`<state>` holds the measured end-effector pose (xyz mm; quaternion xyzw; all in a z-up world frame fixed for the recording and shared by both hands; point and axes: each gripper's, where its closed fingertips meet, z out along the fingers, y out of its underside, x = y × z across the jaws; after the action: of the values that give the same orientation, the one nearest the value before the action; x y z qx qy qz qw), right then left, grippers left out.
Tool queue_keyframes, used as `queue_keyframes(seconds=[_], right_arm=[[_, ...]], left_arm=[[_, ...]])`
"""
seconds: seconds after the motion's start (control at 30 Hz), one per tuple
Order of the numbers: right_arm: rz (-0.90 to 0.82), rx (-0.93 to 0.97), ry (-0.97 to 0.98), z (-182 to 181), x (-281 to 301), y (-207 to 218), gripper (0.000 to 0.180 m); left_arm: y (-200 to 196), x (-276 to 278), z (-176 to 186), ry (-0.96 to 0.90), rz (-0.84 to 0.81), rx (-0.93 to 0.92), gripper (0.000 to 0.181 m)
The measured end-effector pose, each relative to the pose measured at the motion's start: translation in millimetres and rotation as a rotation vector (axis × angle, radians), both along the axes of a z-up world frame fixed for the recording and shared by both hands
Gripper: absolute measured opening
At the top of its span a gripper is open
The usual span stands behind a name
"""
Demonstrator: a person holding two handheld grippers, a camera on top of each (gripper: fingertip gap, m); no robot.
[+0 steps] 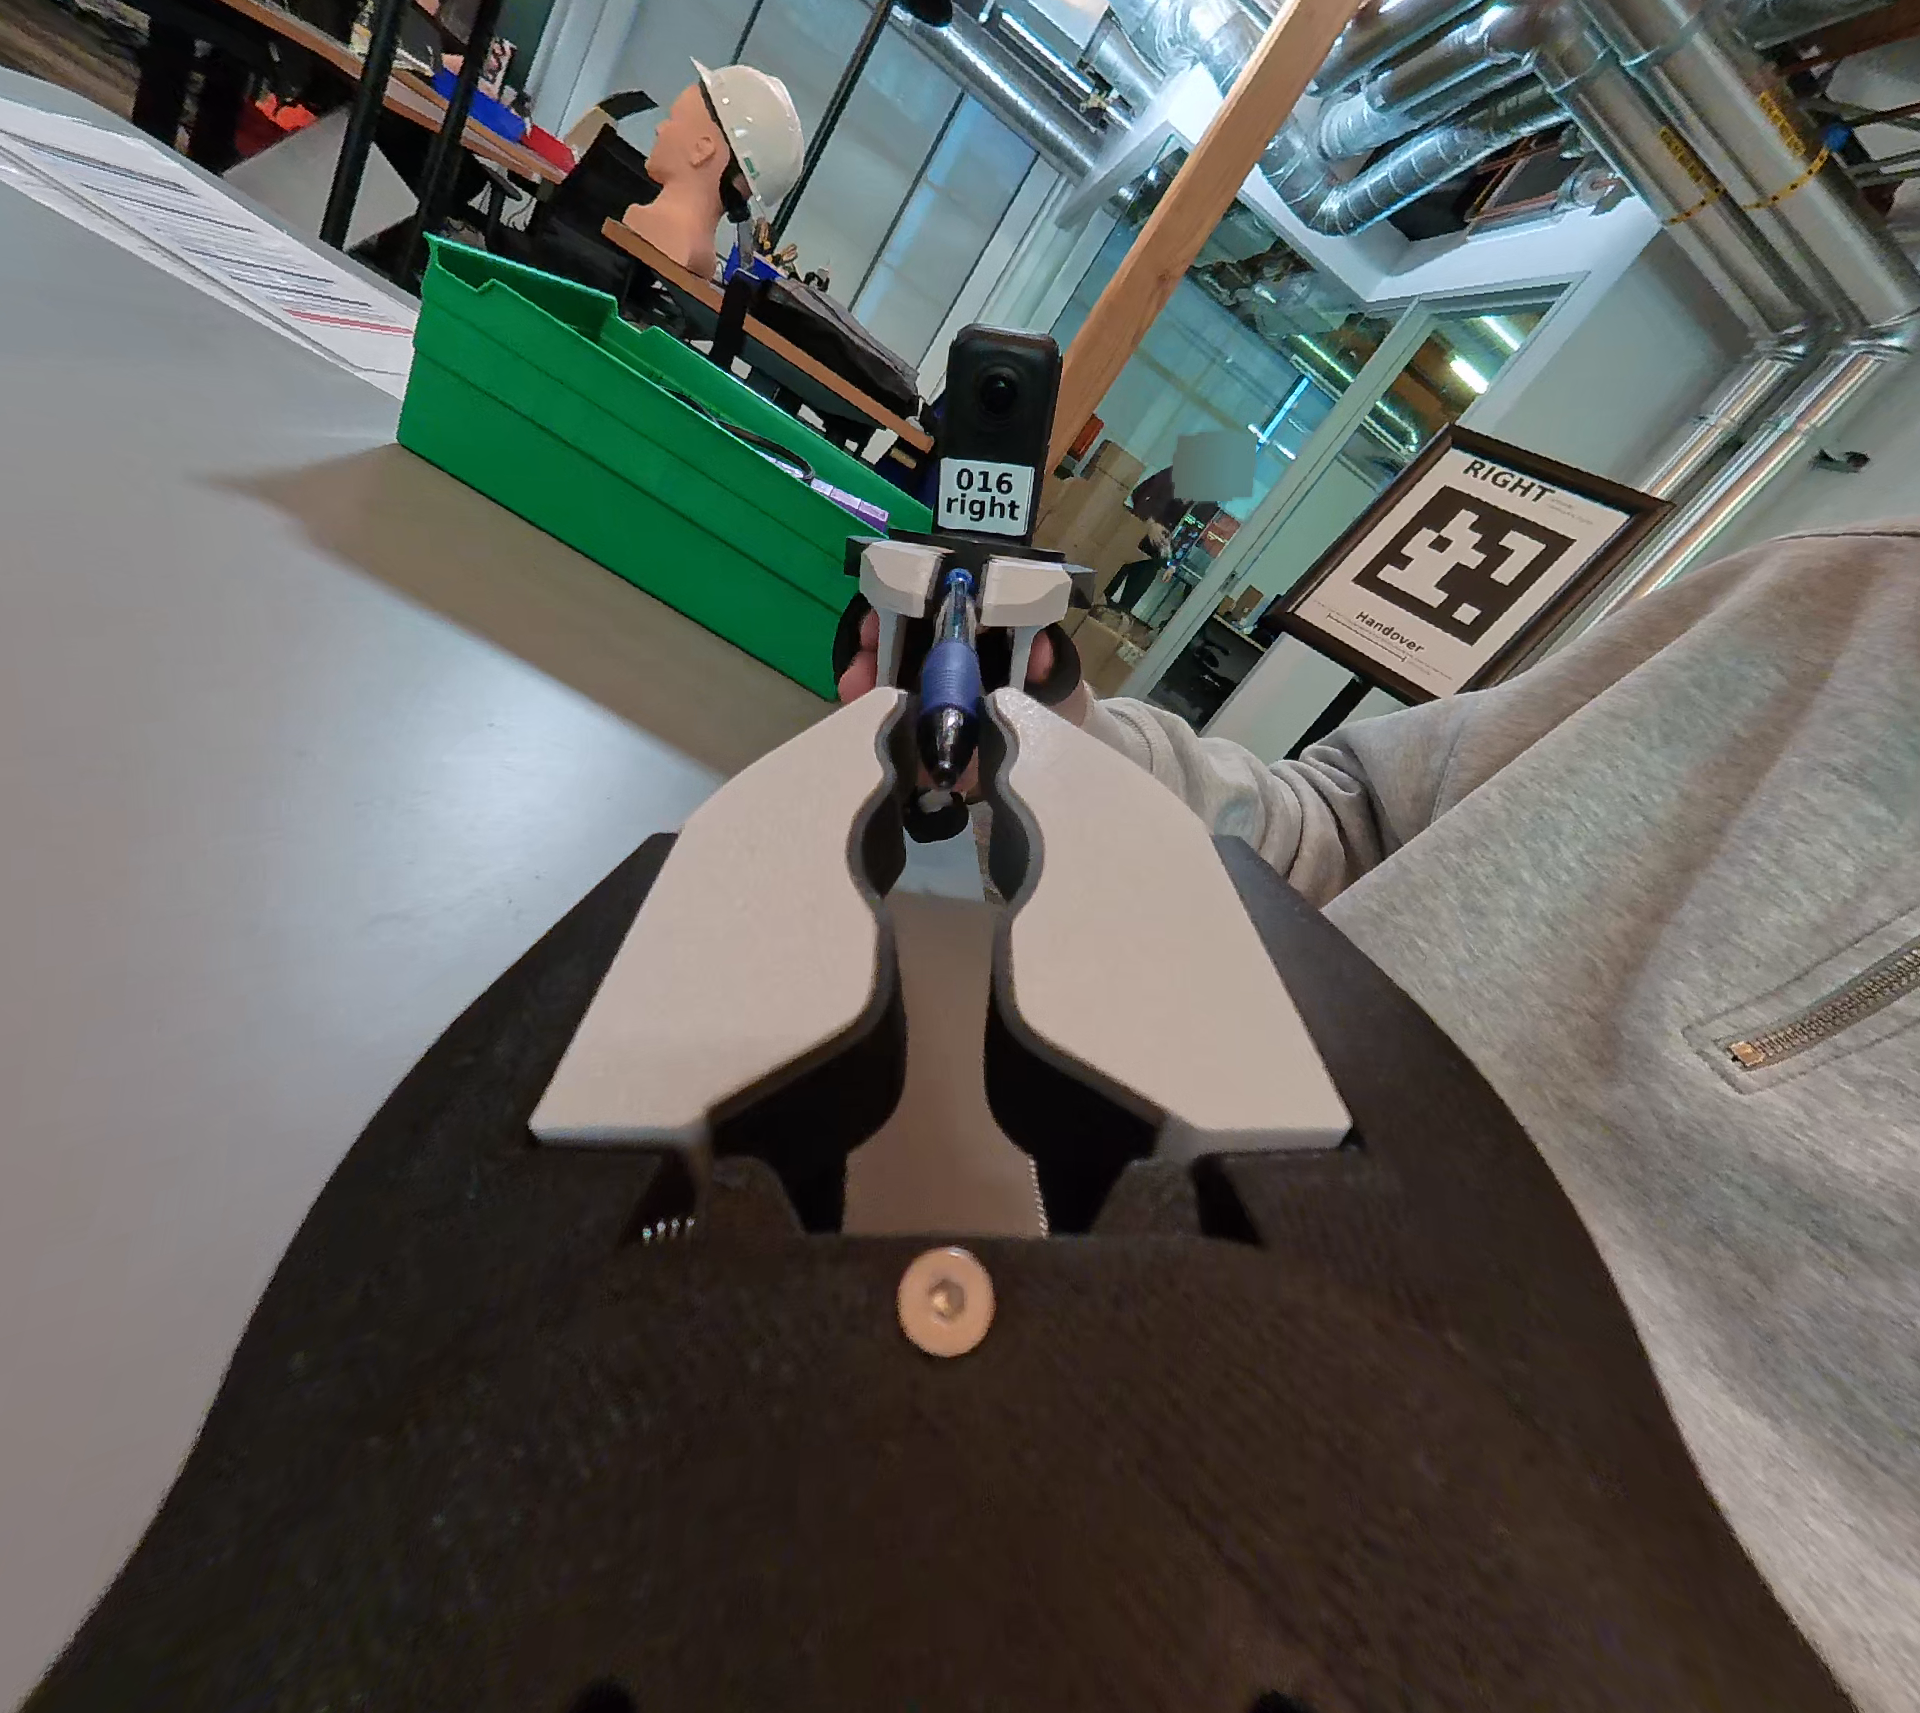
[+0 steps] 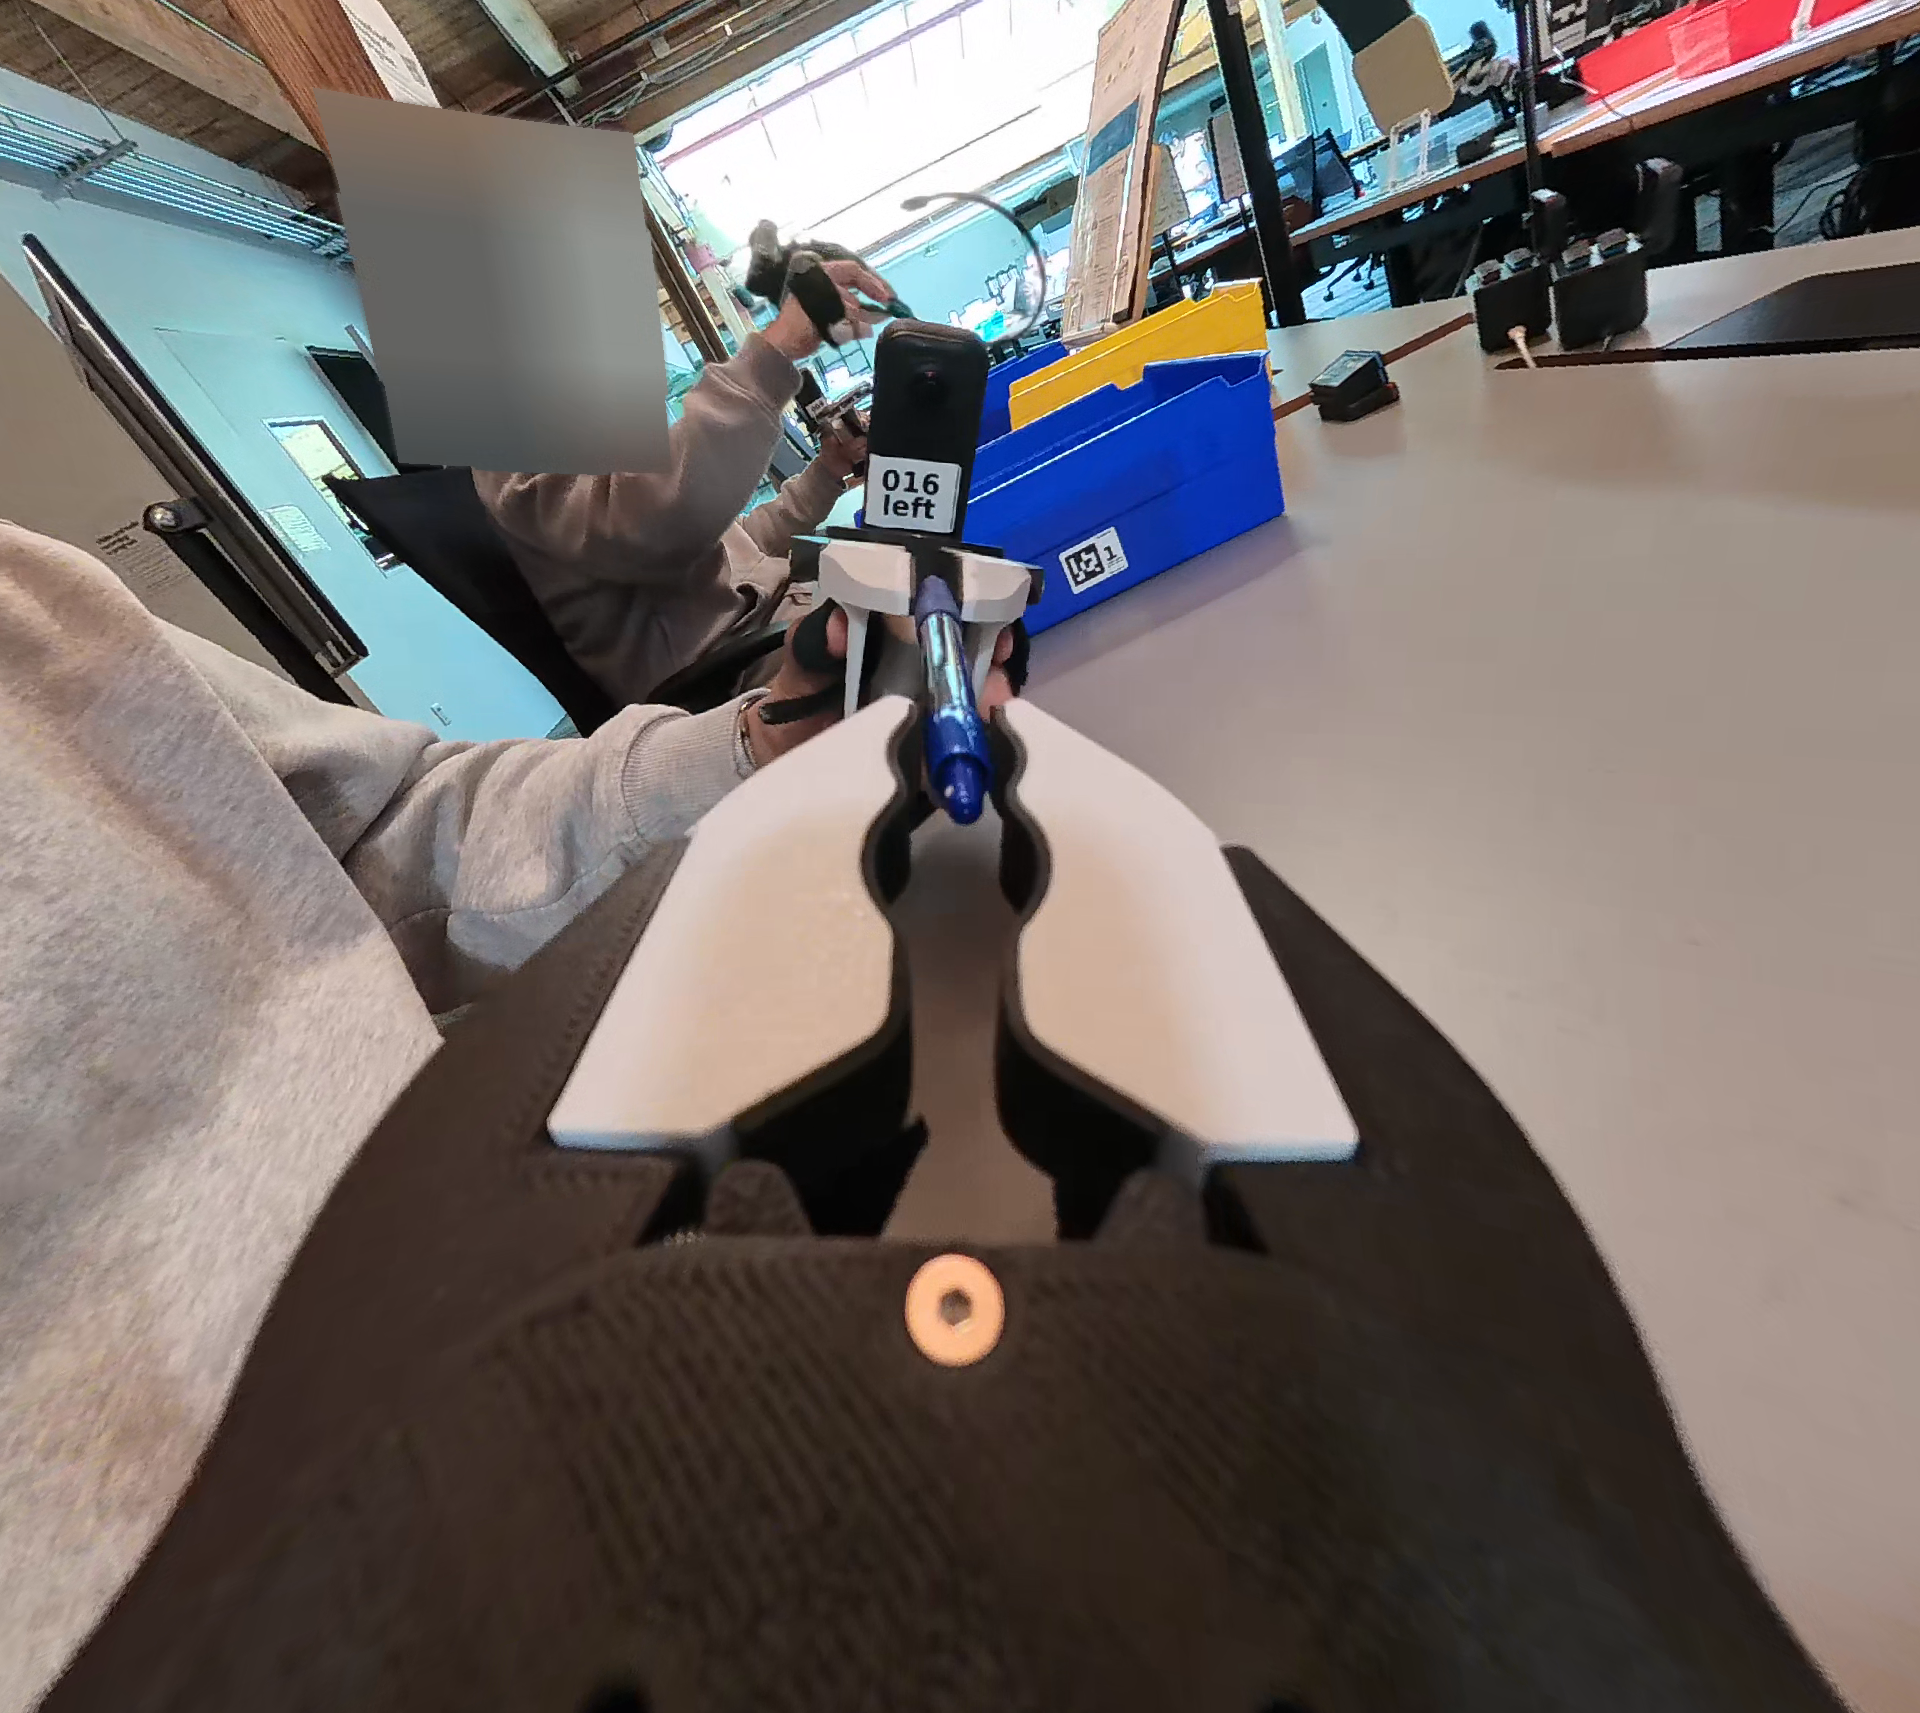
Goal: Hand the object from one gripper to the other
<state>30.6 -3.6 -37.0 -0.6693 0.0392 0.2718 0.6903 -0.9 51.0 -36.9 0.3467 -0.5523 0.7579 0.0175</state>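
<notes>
A blue pen (image 1: pixel 940 676) with a clear barrel hangs in the air between my two grippers, which face each other above the grey table (image 1: pixel 208 676). My left gripper (image 1: pixel 945 728) is closed around the end with the dark cone tip and blue rubber grip. My right gripper (image 1: pixel 956 661) faces it, its fingers tight against the barrel. In the right wrist view the right gripper (image 2: pixel 954 728) is closed on the pen's (image 2: pixel 943 655) blue end, and the left gripper (image 2: pixel 928 640) holds the far end.
A green bin (image 1: pixel 623 458) stands on the table behind the right gripper, with a framed marker sign (image 1: pixel 1455 583) to its right. Blue (image 2: pixel 1143 468) and yellow (image 2: pixel 1143 344) bins stand behind the left gripper. Another person (image 2: pixel 623 551) sits beyond. A grey sleeve (image 1: pixel 1558 780) fills the right side.
</notes>
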Motion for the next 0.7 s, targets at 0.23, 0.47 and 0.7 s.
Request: queue_keyframes(seconds=[0.23, 0.47, 0.7], right_arm=[[-0.016, 0.014, 0.020, 4.0, 2.9, -1.2, 0.011], [-0.058, 0.100, 0.134, 17.0, 19.3, -10.4, 0.011], [-0.097, 0.188, 0.235, 27.1, 33.4, -19.6, 0.010]], left_arm=[[0.4, 5.1, -1.8, 0.005, 0.028, -0.029, 0.011], [8.2, 14.4, -2.2, 0.004, 0.115, -0.048, 0.050], [3.6, 15.7, -3.3, 0.021, 0.107, -0.098, 0.045]])
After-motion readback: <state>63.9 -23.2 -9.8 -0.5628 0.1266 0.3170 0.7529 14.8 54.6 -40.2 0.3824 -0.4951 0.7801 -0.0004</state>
